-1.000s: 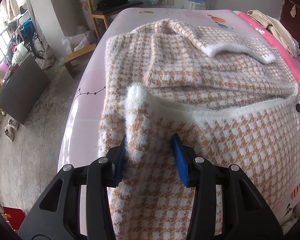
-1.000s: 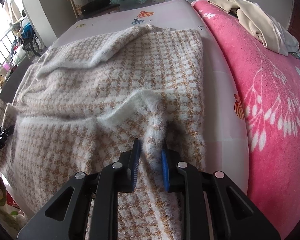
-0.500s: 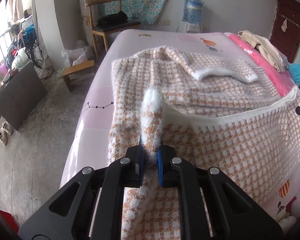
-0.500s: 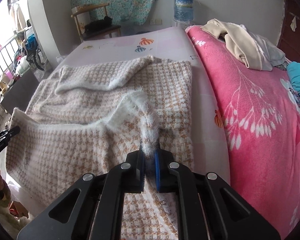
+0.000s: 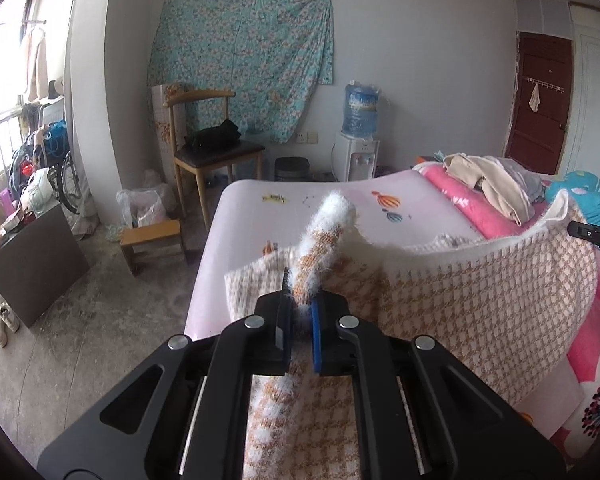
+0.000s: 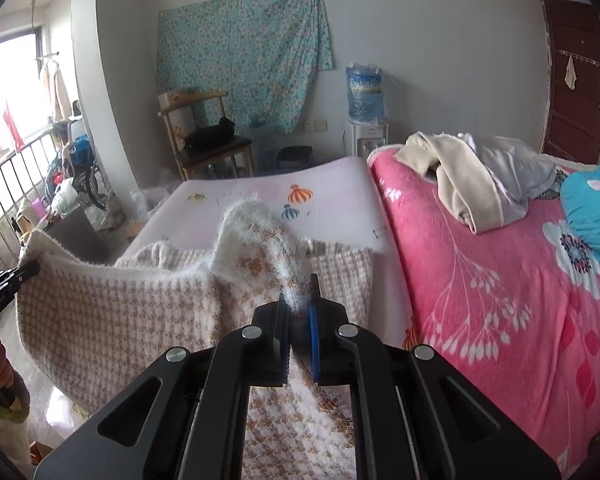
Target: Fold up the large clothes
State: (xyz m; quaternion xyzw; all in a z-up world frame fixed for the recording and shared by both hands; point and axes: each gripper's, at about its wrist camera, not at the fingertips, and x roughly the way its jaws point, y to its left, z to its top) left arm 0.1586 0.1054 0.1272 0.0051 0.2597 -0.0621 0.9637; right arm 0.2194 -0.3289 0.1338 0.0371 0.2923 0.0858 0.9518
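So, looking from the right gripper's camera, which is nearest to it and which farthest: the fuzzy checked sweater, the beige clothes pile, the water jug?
1. Fuzzy checked sweater, pinched in the right gripper.
2. Beige clothes pile, right, on the pink blanket.
3. Water jug, against the back wall.

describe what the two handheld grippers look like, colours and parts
Both the left gripper and the right gripper are matte black plastic with triangular cut-outs and round silver pivot bolts. Each has one black finger and one with a ribbed blue pad. No cables show.
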